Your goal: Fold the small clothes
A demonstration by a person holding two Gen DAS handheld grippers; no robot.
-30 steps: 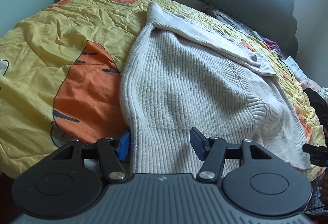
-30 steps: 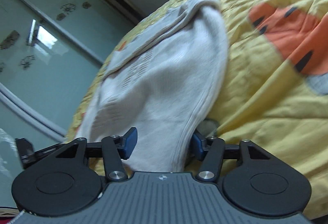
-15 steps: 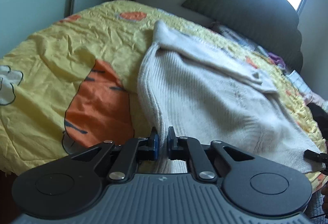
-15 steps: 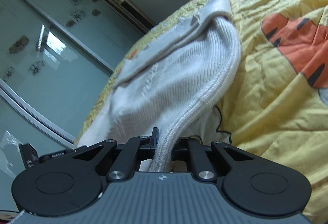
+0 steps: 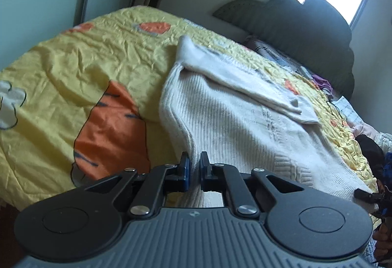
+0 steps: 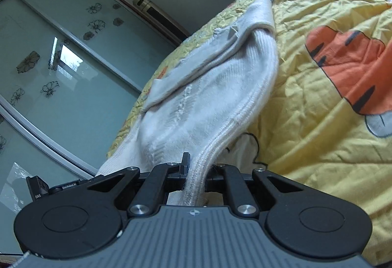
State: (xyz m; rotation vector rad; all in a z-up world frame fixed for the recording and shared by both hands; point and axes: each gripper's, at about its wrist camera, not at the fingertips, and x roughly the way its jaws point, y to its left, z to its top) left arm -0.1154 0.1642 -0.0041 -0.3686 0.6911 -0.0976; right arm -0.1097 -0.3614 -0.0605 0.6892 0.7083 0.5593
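Knit sweater: cream ribbed sweater (image 5: 240, 130) lay on the yellow quilt (image 5: 80, 76) across the bed, its sleeves folded over the top, its near hem raised off the cover in our two grips.
Left gripper: we had the left gripper (image 5: 193, 170) clamped on the hem's left corner, fingers pressed together on a thin pinch of knit.
Right gripper: the right gripper (image 6: 196, 171) was closed on the thick ribbed edge at the other corner, cloth bunched between the fingers.
Slip risk: we judged the left pinch shallow; a quick pull could have drawn the knit out and dropped that corner.
Sleeve risk: the folded sleeve (image 5: 247, 86) lay loose on top; carrying the hem over too fast could have slid it off and spoiled the fold.
Stretch risk: pulling the two corners apart could have dragged the whole sweater along the slippery quilt instead of folding it.
Snag risk: a dark cord (image 6: 254, 145) lay on the quilt just beside the right edge; we could have caught it.
Open room: plenty of bare quilt ahead and to both sides.
Edges: headboard (image 5: 306, 30) and a heap of other clothes (image 5: 321, 82) sat well beyond; the bed's near edge was right under us.
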